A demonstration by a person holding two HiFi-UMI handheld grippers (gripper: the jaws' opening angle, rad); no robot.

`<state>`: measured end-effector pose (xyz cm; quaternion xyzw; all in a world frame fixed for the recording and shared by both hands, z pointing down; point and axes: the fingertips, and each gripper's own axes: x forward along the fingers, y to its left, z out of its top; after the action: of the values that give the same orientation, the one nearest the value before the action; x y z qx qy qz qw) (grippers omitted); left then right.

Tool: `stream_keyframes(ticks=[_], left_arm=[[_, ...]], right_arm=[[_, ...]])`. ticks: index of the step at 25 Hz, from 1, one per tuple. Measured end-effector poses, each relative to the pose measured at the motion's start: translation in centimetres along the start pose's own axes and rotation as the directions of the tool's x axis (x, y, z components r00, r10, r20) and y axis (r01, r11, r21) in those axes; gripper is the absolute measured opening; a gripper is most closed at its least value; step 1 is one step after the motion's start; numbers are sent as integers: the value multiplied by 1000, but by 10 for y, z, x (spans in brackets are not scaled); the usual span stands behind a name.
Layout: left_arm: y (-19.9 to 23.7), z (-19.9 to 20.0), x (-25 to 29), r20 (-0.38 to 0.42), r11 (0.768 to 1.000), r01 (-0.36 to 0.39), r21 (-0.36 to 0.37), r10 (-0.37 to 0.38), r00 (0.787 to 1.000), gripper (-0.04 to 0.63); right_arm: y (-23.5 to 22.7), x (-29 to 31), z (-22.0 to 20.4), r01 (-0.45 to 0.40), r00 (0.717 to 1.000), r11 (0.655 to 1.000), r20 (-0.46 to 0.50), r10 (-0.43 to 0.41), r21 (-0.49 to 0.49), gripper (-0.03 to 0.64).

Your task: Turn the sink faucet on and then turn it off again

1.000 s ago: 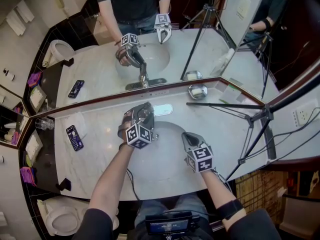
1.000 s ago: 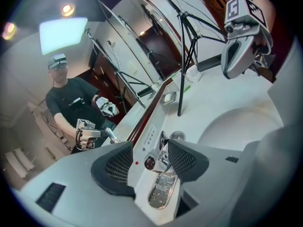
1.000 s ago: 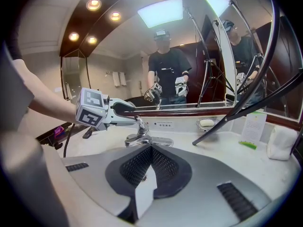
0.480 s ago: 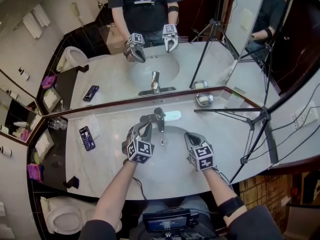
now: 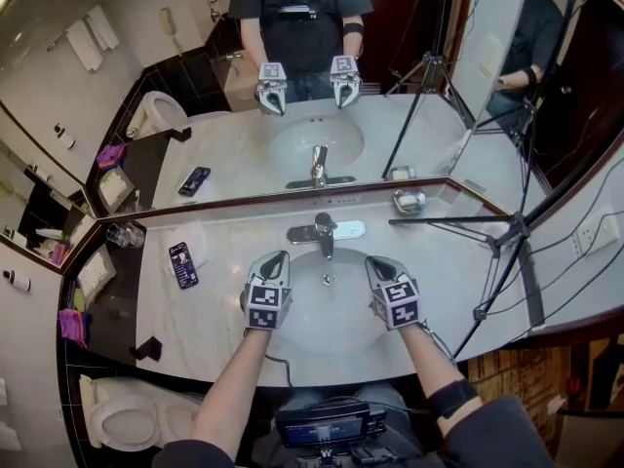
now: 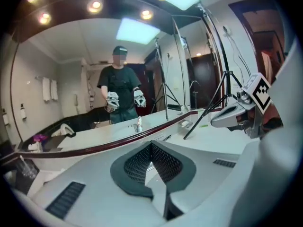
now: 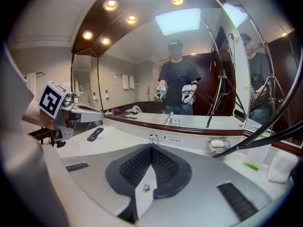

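Note:
The chrome faucet [image 5: 322,230] stands behind the white sink basin [image 5: 327,291], its lever over the bowl; I see no water running. My left gripper [image 5: 276,258] hovers at the basin's left rim, short of the faucet and apart from it. Its jaws have just been closing, and they are shut with nothing between them [image 6: 151,148]. My right gripper [image 5: 376,263] hovers at the basin's right rim, also shut and empty [image 7: 150,151]. Past its tips, the right gripper view shows the faucet [image 7: 151,139] small.
A phone [image 5: 182,264] lies on a white cloth left of the sink, with glasses [image 5: 125,234] behind it. A soap dish [image 5: 409,201] sits at the back right. A tripod [image 5: 492,227] stands on the right counter. The mirror [image 5: 312,115] runs along the back, and a toilet [image 5: 117,422] is lower left.
My left gripper has pulled back from the faucet to the basin's left rim and closed its jaws. The right gripper has barely shifted.

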<state>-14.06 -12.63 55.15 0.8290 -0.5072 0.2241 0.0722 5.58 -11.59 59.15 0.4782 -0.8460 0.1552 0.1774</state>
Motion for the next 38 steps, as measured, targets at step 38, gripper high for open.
stream_keyframes(ticks=[38], left_arm=[[20,-31,-37,68,986,-44,-162,55,996,15]], right_arm=[[9,-6,-4,-15,999,1000,-38,15,-16,20]])
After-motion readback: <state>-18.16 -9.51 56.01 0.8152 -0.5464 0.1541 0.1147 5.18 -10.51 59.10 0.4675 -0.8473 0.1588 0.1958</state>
